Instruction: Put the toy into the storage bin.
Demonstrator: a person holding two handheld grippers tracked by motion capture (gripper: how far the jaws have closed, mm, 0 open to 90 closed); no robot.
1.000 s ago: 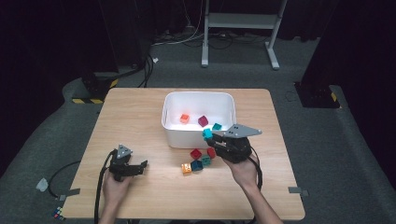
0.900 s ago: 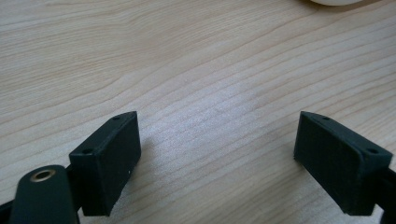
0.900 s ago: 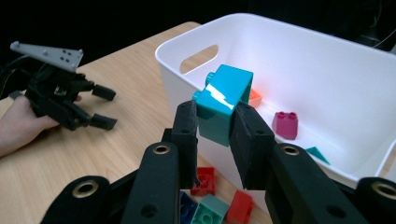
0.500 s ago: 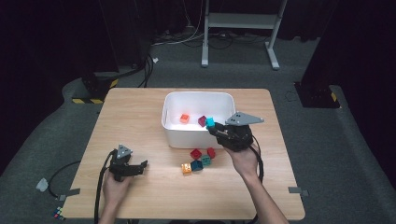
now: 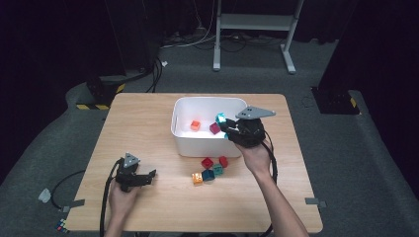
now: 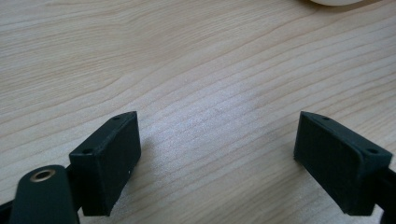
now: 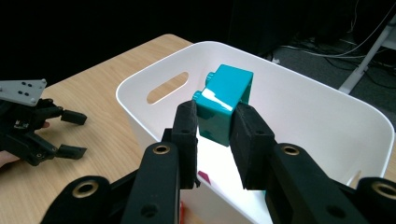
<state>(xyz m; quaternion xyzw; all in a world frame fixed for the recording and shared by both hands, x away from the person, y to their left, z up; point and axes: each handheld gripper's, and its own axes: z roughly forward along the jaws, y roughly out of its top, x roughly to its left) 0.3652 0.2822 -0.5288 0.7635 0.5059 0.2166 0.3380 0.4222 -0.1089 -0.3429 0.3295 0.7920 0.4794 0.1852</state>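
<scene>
Bare table (image 5: 148,128) across the frame's left and bottom is open for passage; white bin (image 5: 184,129) walls block the centre, and a block cluster (image 5: 210,169) just below it clutters the lower-centre path.

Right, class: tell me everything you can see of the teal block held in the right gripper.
The teal block is a glossy, plastic-looking toy brick with round studs on one face. It is clamped between the black fingers of the right gripper, tilted with its studs facing sideways. It hangs in the air over the white bin, touching nothing but those fingers.
</scene>
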